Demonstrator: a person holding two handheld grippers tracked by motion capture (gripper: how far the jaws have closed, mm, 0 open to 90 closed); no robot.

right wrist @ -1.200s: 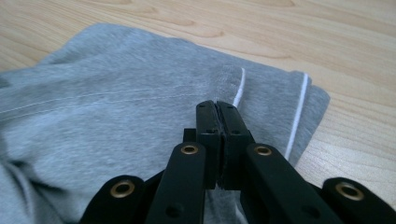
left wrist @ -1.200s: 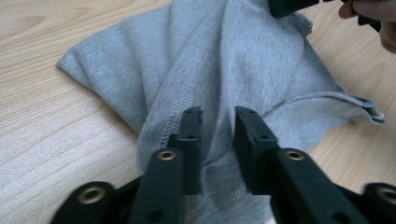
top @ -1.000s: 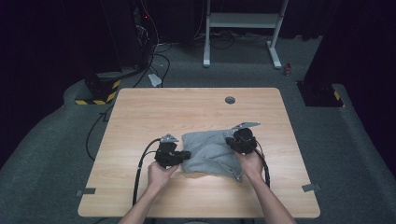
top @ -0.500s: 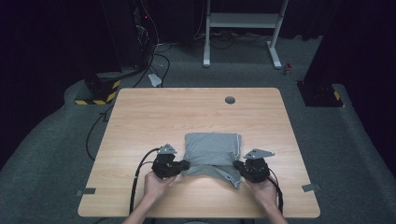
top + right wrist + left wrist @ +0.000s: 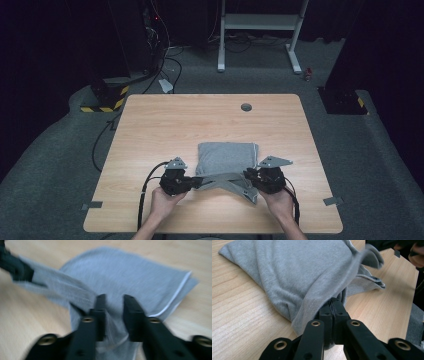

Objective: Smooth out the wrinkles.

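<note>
High view: a folded grey T-shirt lay at lower centre of the wooden counter, its near edge pulled into a taut band between the left gripper and right gripper.

Left gripper view: the jaws were pressed together, pinching a hemmed fold of the T-shirt just above frame centre.

Right gripper view: blurred; the jaws stood slightly apart and had just been closing, with cloth between them; a firm pinch could not be confirmed.

Judged light, soft and limp, the garment would sag and slip; hems or doubled corners offered the surest hold.
</note>
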